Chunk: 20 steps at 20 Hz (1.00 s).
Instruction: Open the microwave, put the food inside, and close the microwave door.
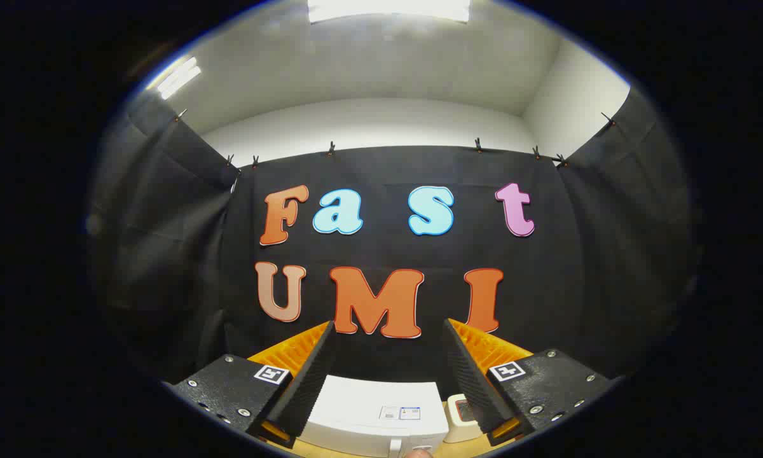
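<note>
Gripper (pixel 388 356) jaws apart, microwave (pixel 376 413) below, top up

The gripper (pixel 388 343) hangs high, its fingers spread wide apart and holding nothing. Below and between them sits the white microwave (pixel 375 416), seen from above. A small white object (pixel 463 420), perhaps a container, stands just beside it.

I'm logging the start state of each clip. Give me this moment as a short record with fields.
gripper: open, fingers apart, holding nothing
microwave: white, below and between the fingers, seen from above
microwave door: cannot tell if open or closed
small white object: beside the microwave, by one finger
surface: wooden table
backdrop: black cloth wall
</note>
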### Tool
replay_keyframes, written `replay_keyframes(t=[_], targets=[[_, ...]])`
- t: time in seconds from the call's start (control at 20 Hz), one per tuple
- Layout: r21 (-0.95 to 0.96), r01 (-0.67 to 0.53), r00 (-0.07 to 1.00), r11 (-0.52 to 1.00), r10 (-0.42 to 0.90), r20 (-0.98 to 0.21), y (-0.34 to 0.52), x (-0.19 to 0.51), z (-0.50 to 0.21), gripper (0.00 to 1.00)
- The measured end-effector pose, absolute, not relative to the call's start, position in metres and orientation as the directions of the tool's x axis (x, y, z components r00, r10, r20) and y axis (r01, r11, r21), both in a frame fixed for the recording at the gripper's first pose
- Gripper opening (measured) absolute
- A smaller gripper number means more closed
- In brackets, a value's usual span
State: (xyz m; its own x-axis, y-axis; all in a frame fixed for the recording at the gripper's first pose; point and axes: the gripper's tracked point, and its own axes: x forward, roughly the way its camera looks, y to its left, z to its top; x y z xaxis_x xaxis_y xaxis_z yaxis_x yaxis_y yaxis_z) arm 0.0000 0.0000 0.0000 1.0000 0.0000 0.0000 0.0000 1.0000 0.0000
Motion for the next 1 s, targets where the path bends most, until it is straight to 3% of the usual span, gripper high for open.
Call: replay_keyframes(t=[0.8, 1.0], targets=[[-0.015, 0.067, 0.992, 0.998, -0.068, -0.108, -0.023, -0.006, -0.080, 0.98], [0.001, 0.078, 0.971, 0.997, -0.076, -0.226, -0.024, -0.013, -0.144, 0.98]])
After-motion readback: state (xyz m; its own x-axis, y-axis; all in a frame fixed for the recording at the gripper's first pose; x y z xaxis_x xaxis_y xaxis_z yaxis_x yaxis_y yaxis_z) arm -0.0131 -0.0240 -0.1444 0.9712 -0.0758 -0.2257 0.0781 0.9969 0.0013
